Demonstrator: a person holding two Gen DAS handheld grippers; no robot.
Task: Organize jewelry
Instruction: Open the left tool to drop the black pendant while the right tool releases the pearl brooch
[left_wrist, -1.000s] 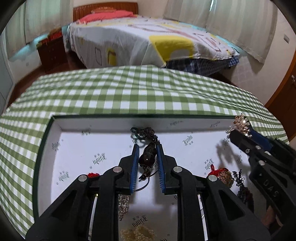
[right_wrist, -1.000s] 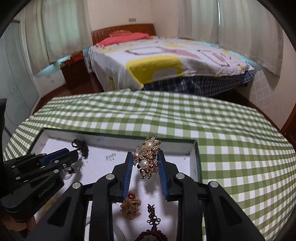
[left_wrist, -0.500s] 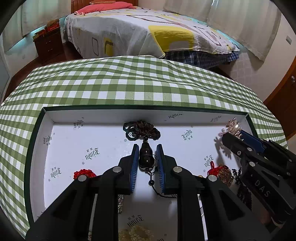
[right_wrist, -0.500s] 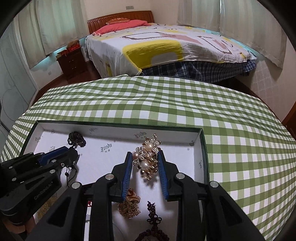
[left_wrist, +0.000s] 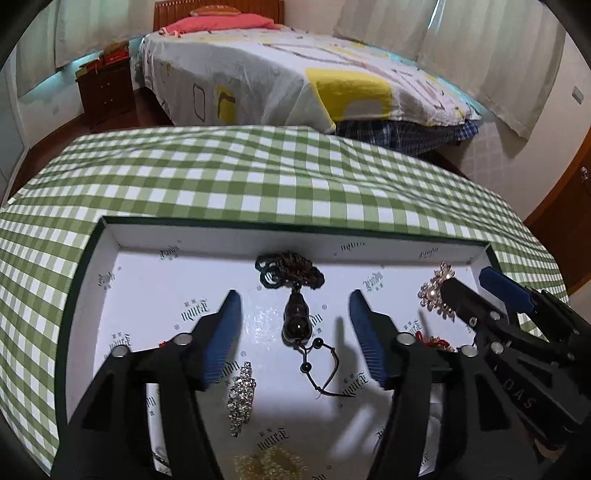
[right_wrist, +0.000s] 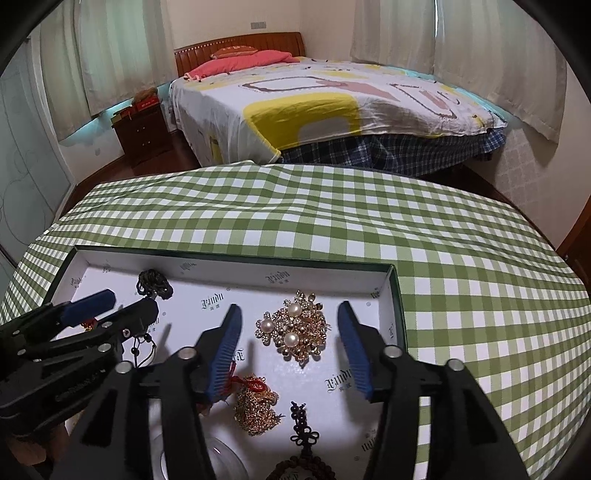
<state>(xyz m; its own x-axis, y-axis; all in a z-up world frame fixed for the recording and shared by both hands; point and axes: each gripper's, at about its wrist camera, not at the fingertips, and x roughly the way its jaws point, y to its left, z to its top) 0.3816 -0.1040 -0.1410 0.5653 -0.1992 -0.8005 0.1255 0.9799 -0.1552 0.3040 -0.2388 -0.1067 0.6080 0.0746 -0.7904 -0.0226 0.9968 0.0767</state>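
Observation:
A white-lined box with a dark green rim (left_wrist: 85, 266) (right_wrist: 397, 295) lies on the checked table. My left gripper (left_wrist: 293, 308) is open; a dark bead pendant with a knotted cord (left_wrist: 295, 317) lies flat in the box between its fingers. My right gripper (right_wrist: 286, 319) is open; a gold and pearl brooch (right_wrist: 295, 332) lies in the box between its fingers. The brooch also shows in the left wrist view (left_wrist: 434, 291), and the pendant's knot in the right wrist view (right_wrist: 153, 284).
Other pieces in the box: a rhinestone clip (left_wrist: 242, 395), a pearl cluster (left_wrist: 269, 465), a gold chain charm with red thread (right_wrist: 255, 402), a dark knotted bead string (right_wrist: 303, 439). The green checked cloth (right_wrist: 461, 295) surrounds the box. A bed stands behind.
Both grippers have opened. The pendant and the brooch were let go and now lie on the box floor, near its far wall.

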